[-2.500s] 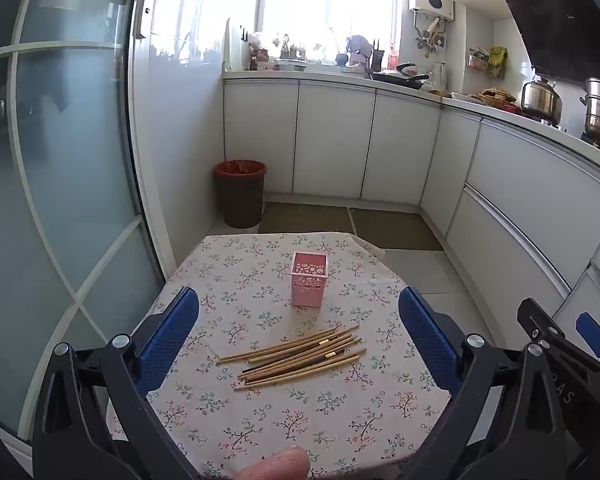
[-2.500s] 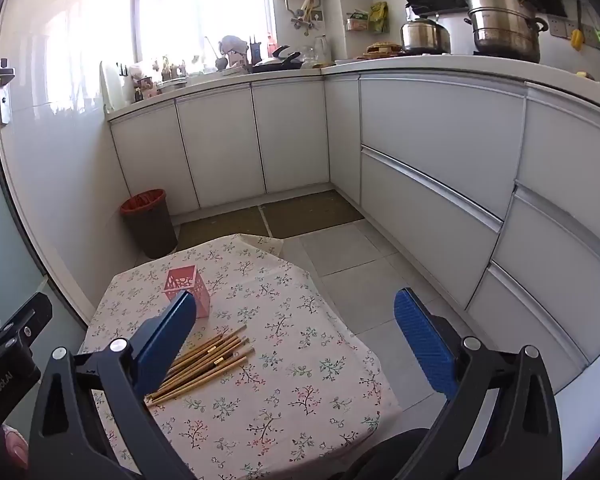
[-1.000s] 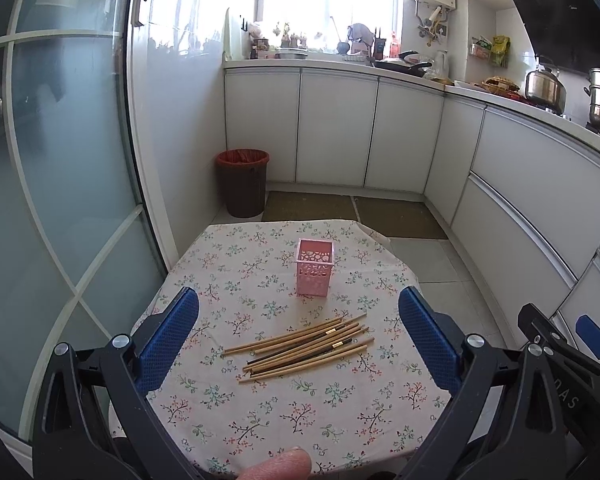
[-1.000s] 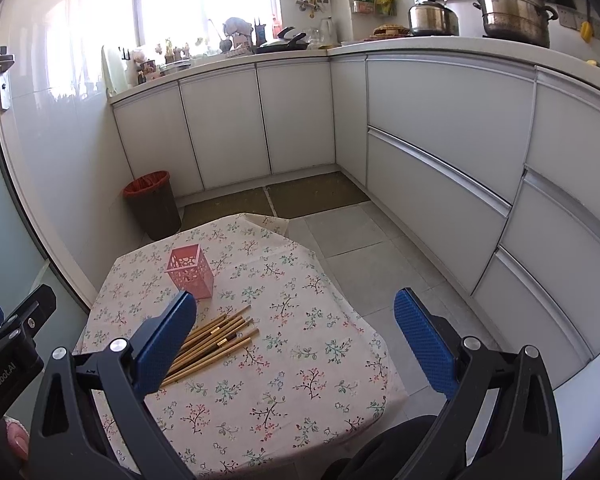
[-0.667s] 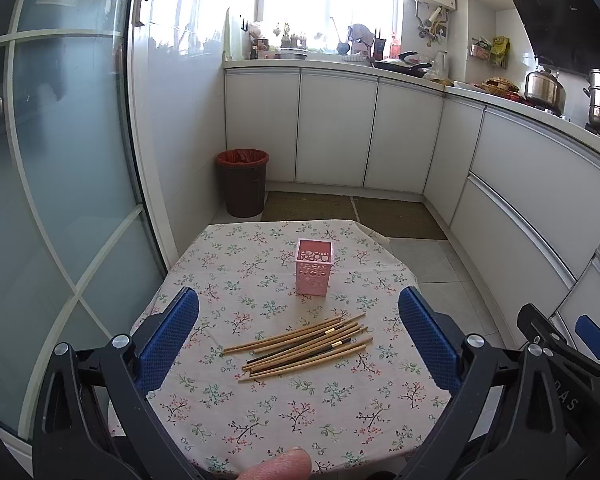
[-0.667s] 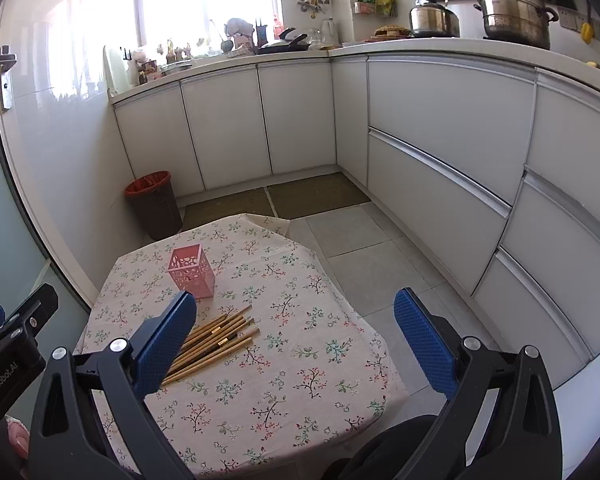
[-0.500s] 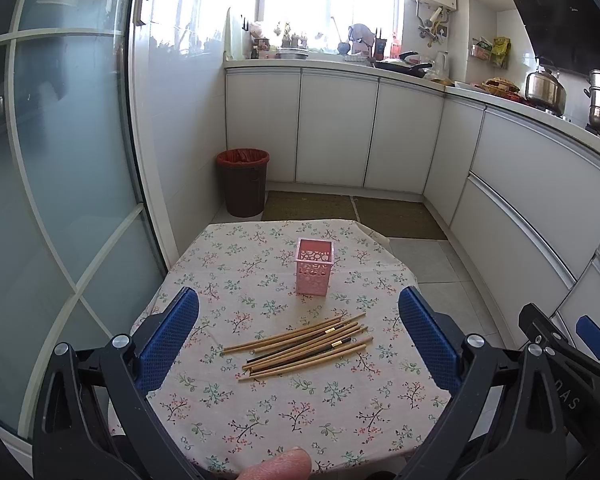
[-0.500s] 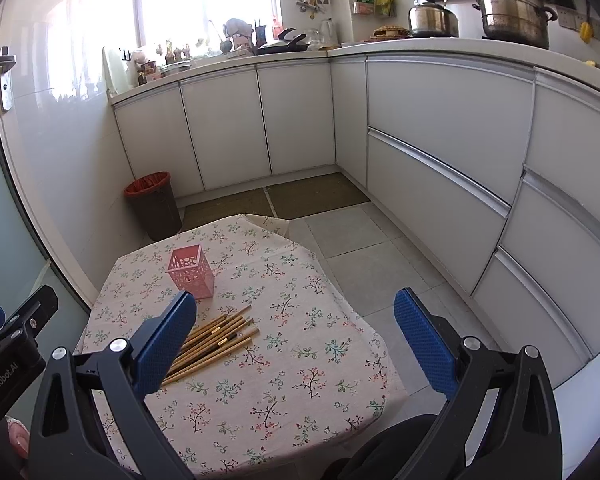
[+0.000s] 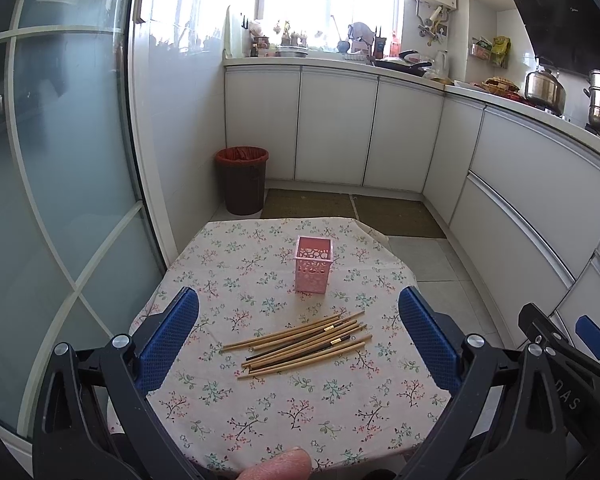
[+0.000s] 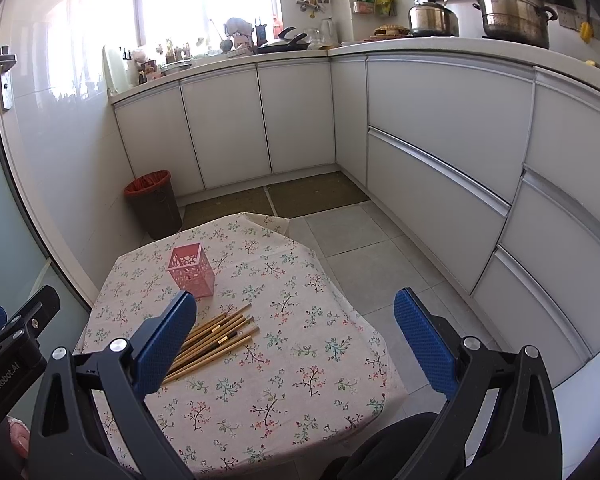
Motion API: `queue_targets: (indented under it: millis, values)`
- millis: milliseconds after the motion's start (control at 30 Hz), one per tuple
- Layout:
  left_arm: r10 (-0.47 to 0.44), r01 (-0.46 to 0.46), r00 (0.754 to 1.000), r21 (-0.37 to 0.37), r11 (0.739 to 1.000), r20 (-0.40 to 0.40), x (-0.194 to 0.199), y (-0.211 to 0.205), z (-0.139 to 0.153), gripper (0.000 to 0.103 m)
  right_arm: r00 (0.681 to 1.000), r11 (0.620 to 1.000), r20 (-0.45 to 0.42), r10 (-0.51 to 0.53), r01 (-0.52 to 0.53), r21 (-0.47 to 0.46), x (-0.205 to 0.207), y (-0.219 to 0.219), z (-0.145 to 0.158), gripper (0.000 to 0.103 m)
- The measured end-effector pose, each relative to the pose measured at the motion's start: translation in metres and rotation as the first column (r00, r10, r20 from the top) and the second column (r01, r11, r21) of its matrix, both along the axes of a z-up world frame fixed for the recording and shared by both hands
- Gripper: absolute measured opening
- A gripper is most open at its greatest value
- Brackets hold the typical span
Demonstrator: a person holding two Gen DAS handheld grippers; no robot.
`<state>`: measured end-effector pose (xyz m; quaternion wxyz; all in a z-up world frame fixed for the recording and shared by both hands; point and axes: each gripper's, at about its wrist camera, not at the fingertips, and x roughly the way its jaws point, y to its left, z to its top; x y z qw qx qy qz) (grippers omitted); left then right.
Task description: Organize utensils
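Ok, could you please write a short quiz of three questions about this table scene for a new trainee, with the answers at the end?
1. True or false: the pink perforated plastic holder already has wooden chopsticks standing in it.
2. Multiple choice: where do the chopsticks lie? A) in a loose bundle flat on the floral tablecloth, nearer the camera than the holder; B) on the floor beside the brown waste bin; C) across the holder's rim.
3. Fill in: the left gripper and the right gripper both have their blue pads wide ____ and hold nothing.

Key: 1 false, the holder looks empty. 2 A. 3 open.
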<state>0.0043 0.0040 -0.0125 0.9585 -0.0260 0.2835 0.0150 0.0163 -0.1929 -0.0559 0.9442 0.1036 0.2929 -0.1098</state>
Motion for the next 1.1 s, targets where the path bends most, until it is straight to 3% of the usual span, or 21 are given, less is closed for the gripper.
queue_targets:
  millis: [833,967,1100]
  values:
    - [-0.003,0.002,1.000,-0.007,1.000,-0.031,0.004,0.000,-0.003,0.096,1.000,1.000,-0.021,0.002,-0.002,0.008,-0.001,0.001,-0.005,0.097]
    - [-0.015,0.014,0.996,-0.014,1.000,-0.088,0.017,0.001,-0.012,0.096,0.999,0.999,-0.048,0.003,-0.001,0.034,0.006,-0.005,-0.009,0.096]
    - [-0.045,0.043,0.981,-0.013,0.999,-0.189,0.042,0.002,-0.033,0.096,0.991,0.994,-0.132,0.011,0.003,0.108,0.023,-0.018,-0.030,0.096]
